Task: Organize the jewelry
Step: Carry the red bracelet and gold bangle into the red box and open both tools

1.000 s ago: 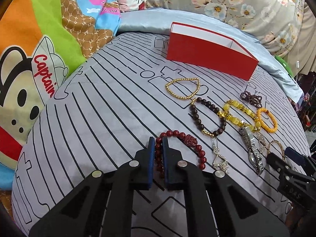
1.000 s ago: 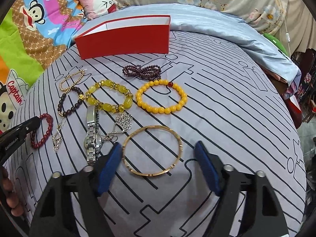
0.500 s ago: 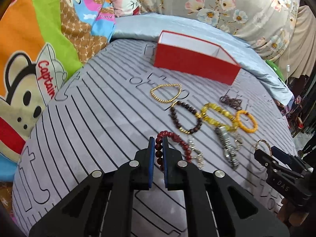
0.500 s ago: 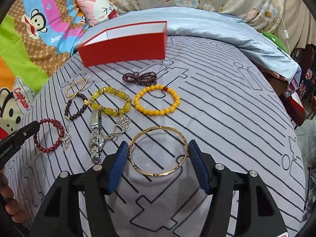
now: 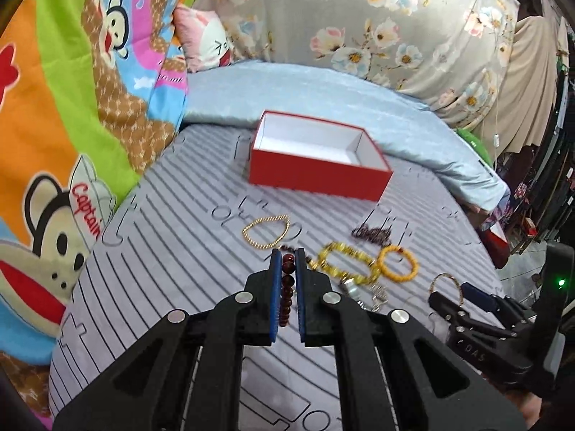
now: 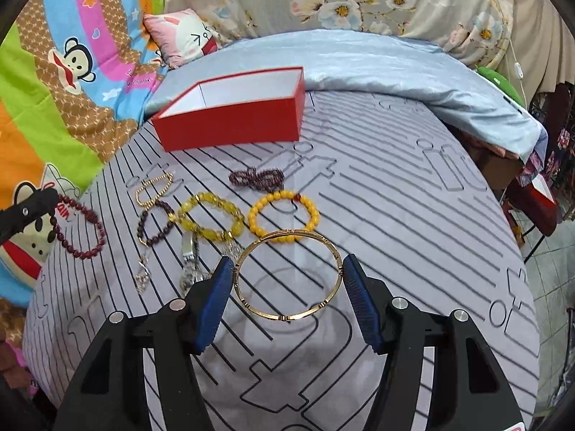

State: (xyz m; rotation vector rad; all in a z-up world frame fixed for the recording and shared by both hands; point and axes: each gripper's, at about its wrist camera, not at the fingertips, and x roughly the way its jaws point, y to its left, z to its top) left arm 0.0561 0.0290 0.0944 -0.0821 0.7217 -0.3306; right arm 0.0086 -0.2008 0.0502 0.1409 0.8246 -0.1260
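Note:
My left gripper (image 5: 287,255) is shut on a dark red bead bracelet (image 5: 287,287), which hangs clear of the grey striped bed cover; from the right wrist view the red bracelet (image 6: 84,251) dangles from the left gripper's tip at the left edge. My right gripper (image 6: 287,261) is shut on a thin gold bangle (image 6: 284,318), pads pressing its two sides, and the bangle is raised above its shadow. An open red box (image 5: 316,176) with a white inside stands at the back, seen as the red box (image 6: 233,125) ahead and left.
On the cover lie a gold chain bracelet (image 6: 154,183), a dark brown bead bracelet (image 6: 143,217), a yellow crystal bracelet (image 6: 205,231), an orange bead bracelet (image 6: 312,212), a purple strand (image 6: 257,177), a silver watch (image 6: 188,262) and a silver pendant (image 6: 143,273). Pillows and a blue quilt line the back.
Both grippers have risen. The right jaws closed onto the gold bangle and lifted it. The left gripper lifted the red bracelet off the cover.

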